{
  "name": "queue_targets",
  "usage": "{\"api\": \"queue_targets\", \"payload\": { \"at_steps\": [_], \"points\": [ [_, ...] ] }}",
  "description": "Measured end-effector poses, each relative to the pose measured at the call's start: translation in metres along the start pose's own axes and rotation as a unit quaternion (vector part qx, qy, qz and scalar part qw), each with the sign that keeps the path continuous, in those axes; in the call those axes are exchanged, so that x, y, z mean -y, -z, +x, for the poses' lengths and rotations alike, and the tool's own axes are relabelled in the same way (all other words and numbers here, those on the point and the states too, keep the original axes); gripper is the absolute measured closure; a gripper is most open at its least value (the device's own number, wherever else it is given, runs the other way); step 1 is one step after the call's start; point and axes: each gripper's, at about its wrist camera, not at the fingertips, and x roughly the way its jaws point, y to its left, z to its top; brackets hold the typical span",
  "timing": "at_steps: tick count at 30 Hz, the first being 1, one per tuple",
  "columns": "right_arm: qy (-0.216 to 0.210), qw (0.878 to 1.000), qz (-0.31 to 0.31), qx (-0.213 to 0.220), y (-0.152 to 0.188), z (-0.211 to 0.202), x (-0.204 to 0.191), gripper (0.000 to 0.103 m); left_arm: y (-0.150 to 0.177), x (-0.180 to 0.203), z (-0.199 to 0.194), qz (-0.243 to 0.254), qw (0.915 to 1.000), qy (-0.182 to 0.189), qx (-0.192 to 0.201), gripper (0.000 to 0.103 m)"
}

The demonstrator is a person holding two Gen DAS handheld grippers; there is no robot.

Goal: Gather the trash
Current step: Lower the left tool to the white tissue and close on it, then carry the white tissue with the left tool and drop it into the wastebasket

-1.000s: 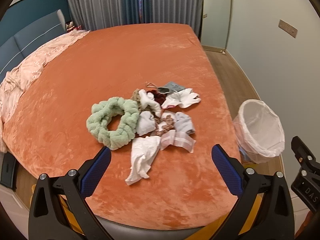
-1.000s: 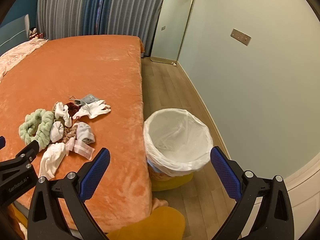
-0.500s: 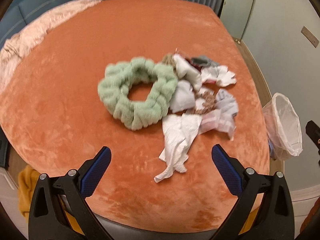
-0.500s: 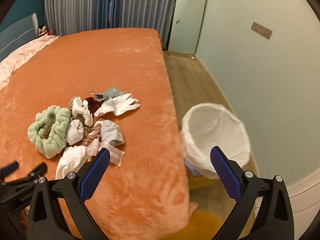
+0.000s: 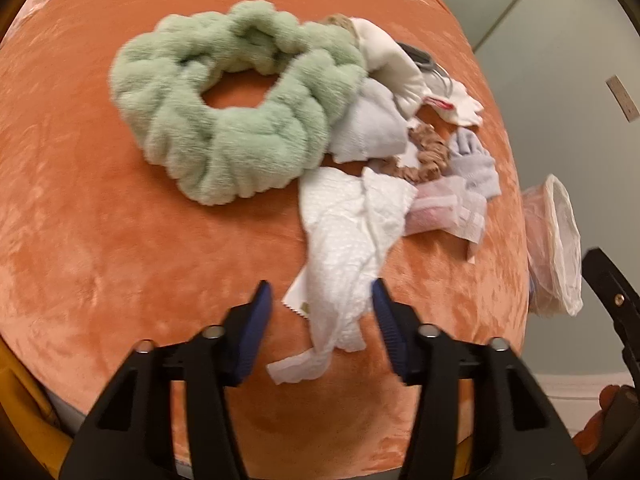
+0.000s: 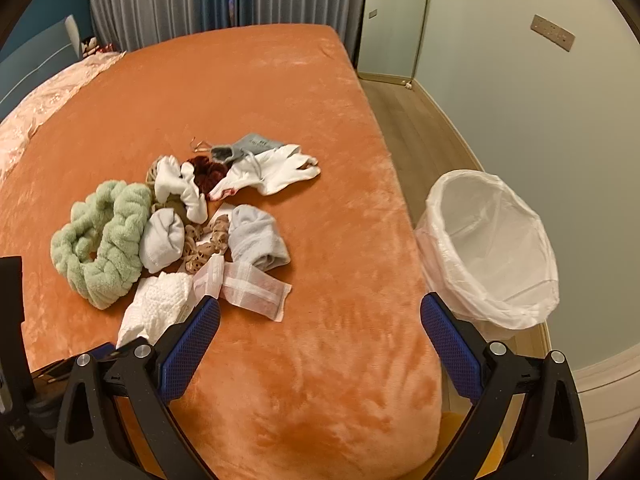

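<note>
A crumpled white paper towel lies at the near edge of a pile on the orange bed; it also shows in the right wrist view. My left gripper is open, partly narrowed, with its blue pads on either side of the towel's lower end, not pinching it. A pink-white wrapper lies beside the towel. My right gripper is wide open and empty over the bed's near edge. A white-lined trash bin stands on the floor right of the bed.
A green fluffy headband, socks, a white glove, scrunchies and a grey pouch lie in the pile. A pink quilt covers the bed's far left. Wooden floor runs along the wall.
My left gripper moved forward and down to the paper towel and its jaws narrowed around it. My right gripper shifted left over the bed, so the bin now sits farther right.
</note>
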Motion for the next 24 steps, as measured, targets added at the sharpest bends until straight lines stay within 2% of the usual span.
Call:
{"api": "queue_targets", "payload": {
  "at_steps": [1,4,11,14,18,22,24],
  "points": [
    [-0.003,1.000,-0.004,-0.002,0.000,0.004,-0.004,0.009,0.000,0.004,0.002,0.008,1.0000,0.003,-0.003,0.080],
    [-0.014,1.000,-0.014,-0.008,0.000,0.013,-0.014,0.016,-0.001,0.009,-0.002,0.027,0.9996,-0.006,0.006,0.090],
    [-0.074,0.996,-0.007,-0.044,-0.003,0.044,-0.034,0.047,-0.012,0.005,-0.040,0.032,0.9982,0.000,0.051,0.093],
    [-0.096,0.994,-0.005,-0.058,-0.005,0.057,-0.046,0.055,-0.020,0.005,-0.056,0.035,0.9969,-0.007,0.070,0.093],
    [-0.117,0.990,-0.005,-0.074,-0.008,0.071,-0.061,0.064,-0.031,0.009,-0.075,0.052,0.9931,-0.036,0.099,0.093],
    [-0.134,0.986,0.003,-0.101,-0.009,0.092,-0.070,0.075,-0.040,0.013,-0.081,0.063,0.9909,-0.051,0.108,0.093],
    [-0.136,0.985,0.004,-0.109,-0.008,0.098,-0.074,0.090,-0.042,0.014,-0.081,0.067,0.9901,-0.059,0.109,0.093]
  ]
}}
